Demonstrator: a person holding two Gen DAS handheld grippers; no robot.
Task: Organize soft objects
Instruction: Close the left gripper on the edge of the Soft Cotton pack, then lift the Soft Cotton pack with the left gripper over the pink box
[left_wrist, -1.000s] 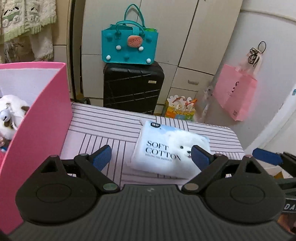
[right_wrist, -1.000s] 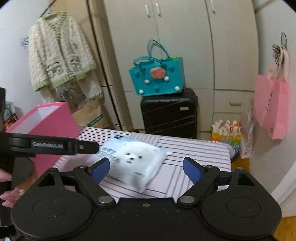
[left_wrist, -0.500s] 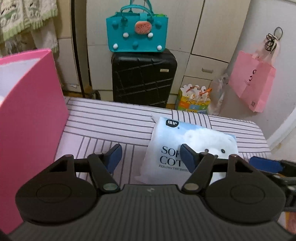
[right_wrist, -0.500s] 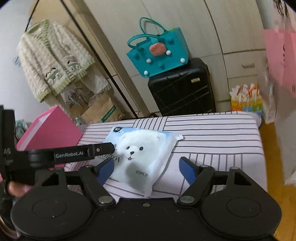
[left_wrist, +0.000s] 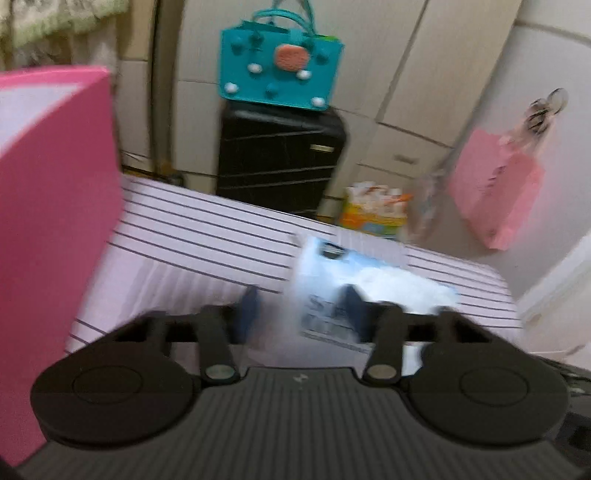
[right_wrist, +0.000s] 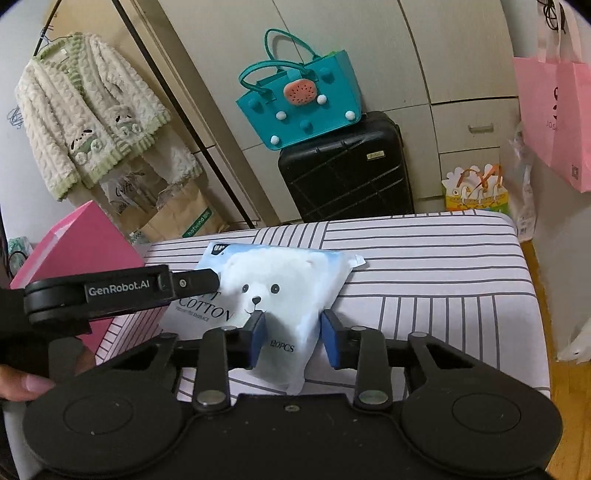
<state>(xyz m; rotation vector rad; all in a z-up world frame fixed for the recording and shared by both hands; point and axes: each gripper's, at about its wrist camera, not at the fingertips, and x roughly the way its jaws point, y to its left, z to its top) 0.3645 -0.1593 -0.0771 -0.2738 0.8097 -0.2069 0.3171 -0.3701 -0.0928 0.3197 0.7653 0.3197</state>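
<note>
Beside the pink box (right_wrist: 77, 254), the cotton pack (right_wrist: 280, 295) lies on the striped cloth (right_wrist: 424, 280). Both grippers — left gripper (left_wrist: 301, 314), right gripper (right_wrist: 293, 338) — are closing narrow around its near corners; squeeze evenly before lifting.

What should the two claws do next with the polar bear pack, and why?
Probably finish squeezing, then lift together. Both the right claw and the left claw are closing with the cotton pack between their pads, and it lies on the striped table beside the pink box.
</note>
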